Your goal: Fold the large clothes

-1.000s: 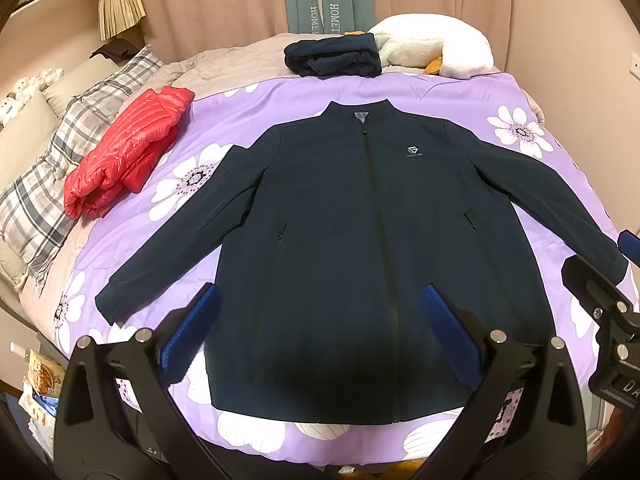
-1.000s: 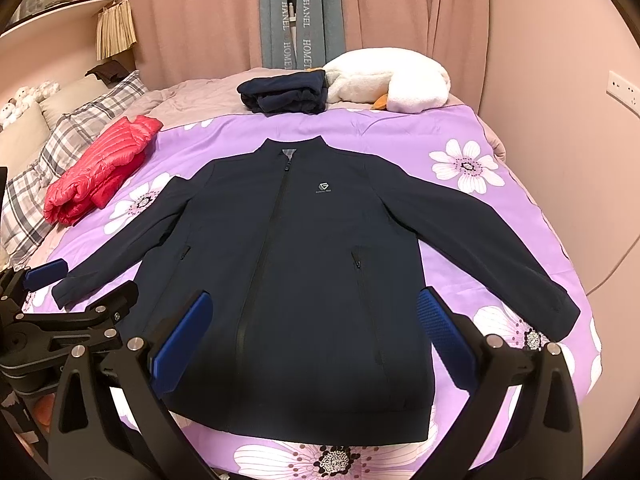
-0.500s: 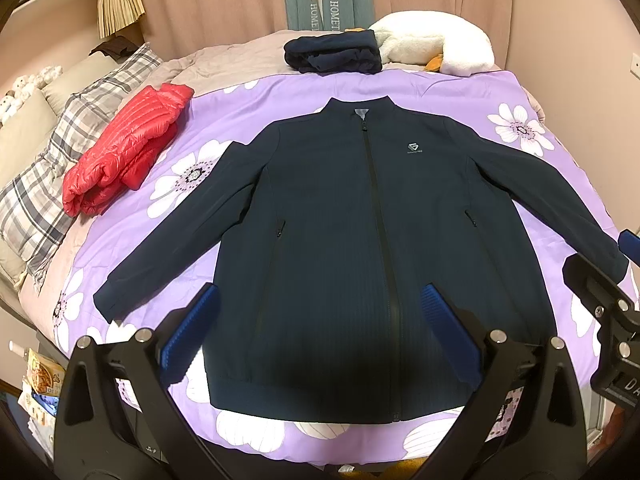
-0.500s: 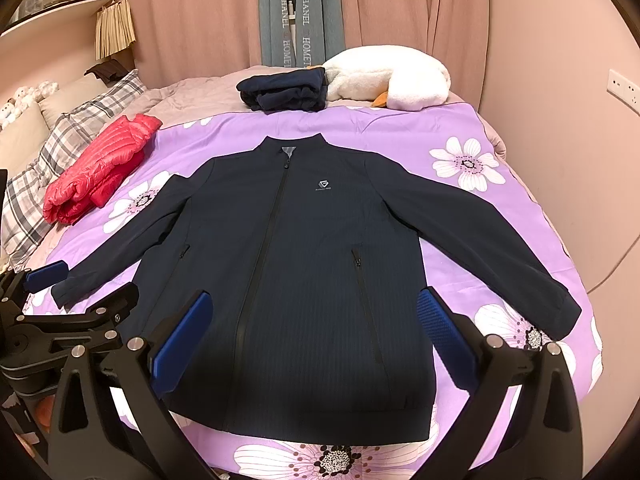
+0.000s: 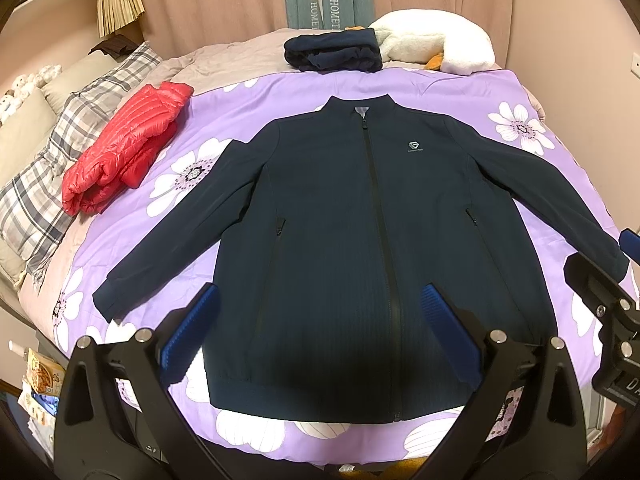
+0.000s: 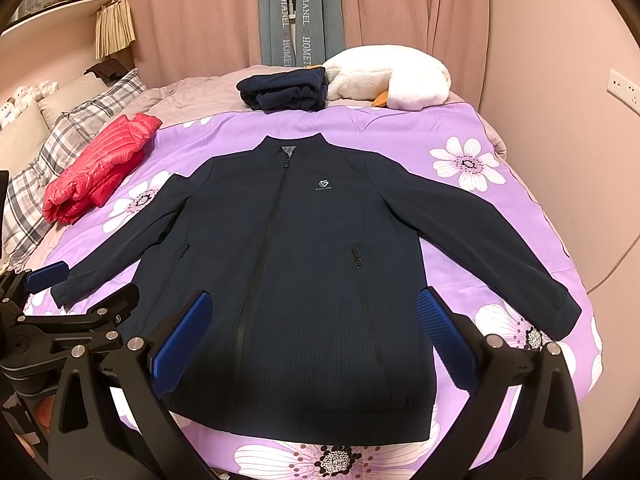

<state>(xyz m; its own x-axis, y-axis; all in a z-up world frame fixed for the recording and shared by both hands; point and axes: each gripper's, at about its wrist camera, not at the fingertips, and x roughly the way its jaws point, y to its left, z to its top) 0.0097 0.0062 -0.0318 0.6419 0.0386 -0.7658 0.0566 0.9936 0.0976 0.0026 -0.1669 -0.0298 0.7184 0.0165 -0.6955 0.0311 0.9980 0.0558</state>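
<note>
Hem first: both the left gripper (image 5: 318,334) and the right gripper (image 6: 312,334) hover spread and empty just short of the navy zip jacket (image 5: 372,240), which lies flat, front up, sleeves splayed on the purple floral duvet (image 5: 420,92). Best start with a cuff, folding each sleeve across the jacket's chest; beyond its collar sits a folded navy garment (image 6: 284,90).

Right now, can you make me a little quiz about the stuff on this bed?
1. True or false: the navy jacket lies flat, zipped up, sleeves spread out.
2. What lies near the plaid pillow? A) red puffer jacket B) a blue backpack C) a green hat
3. Fill in: the left gripper and the right gripper are both ____, holding nothing.

Key: 1 true; 2 A; 3 open.
</note>
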